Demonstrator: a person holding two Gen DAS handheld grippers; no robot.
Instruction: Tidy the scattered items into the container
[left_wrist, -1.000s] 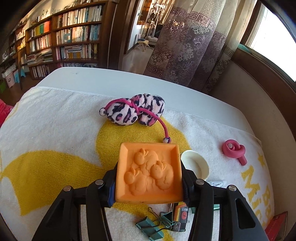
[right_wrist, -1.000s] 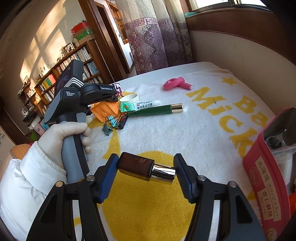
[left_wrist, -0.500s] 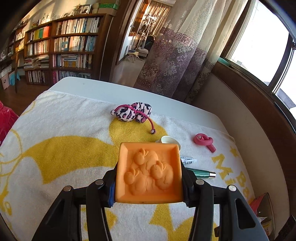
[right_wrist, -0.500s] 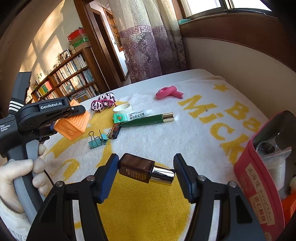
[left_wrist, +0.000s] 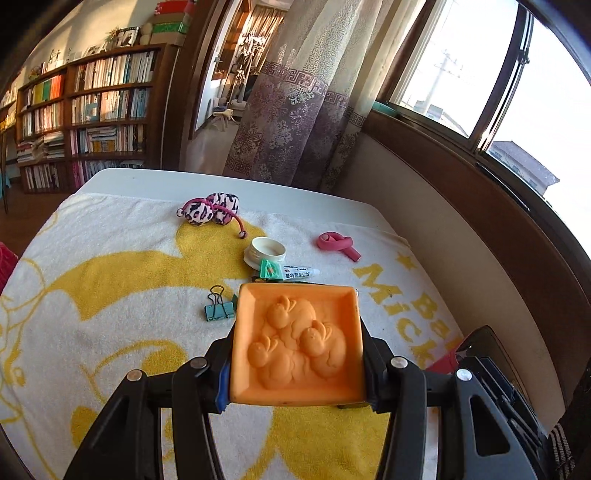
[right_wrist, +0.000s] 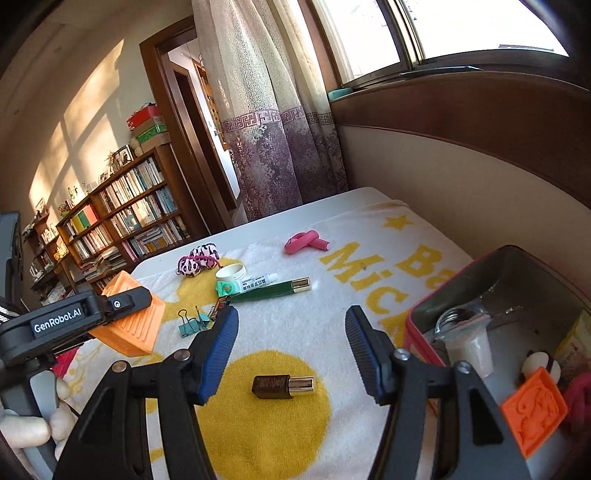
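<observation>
Left wrist view has the left gripper (left_wrist: 297, 345) clamped on one orange square mould (left_wrist: 297, 341), its relief face up, held above the yellow-and-white towel (left_wrist: 110, 288); beyond the mould, left to right: one teal binder clip (left_wrist: 219, 308), one leopard-print hair tie (left_wrist: 210, 212), one white jar lid (left_wrist: 265, 252), one small ointment tube (left_wrist: 288, 272), one pink foam curler (left_wrist: 338, 244); only a corner of the red tin (left_wrist: 448, 360) shows, right of the mould; right wrist view shows the right gripper (right_wrist: 291, 350) with its jaws standing wide and empty; one brown bottle with a silver cap (right_wrist: 283, 386) lies on the towel below and between them, touching neither; this view alone shows two binder clips, a green tube (right_wrist: 273, 289) just behind the bottle, the tin's open inside (right_wrist: 436, 310) right of the bottle, and a second orange mould (right_wrist: 535, 411) in it.
</observation>
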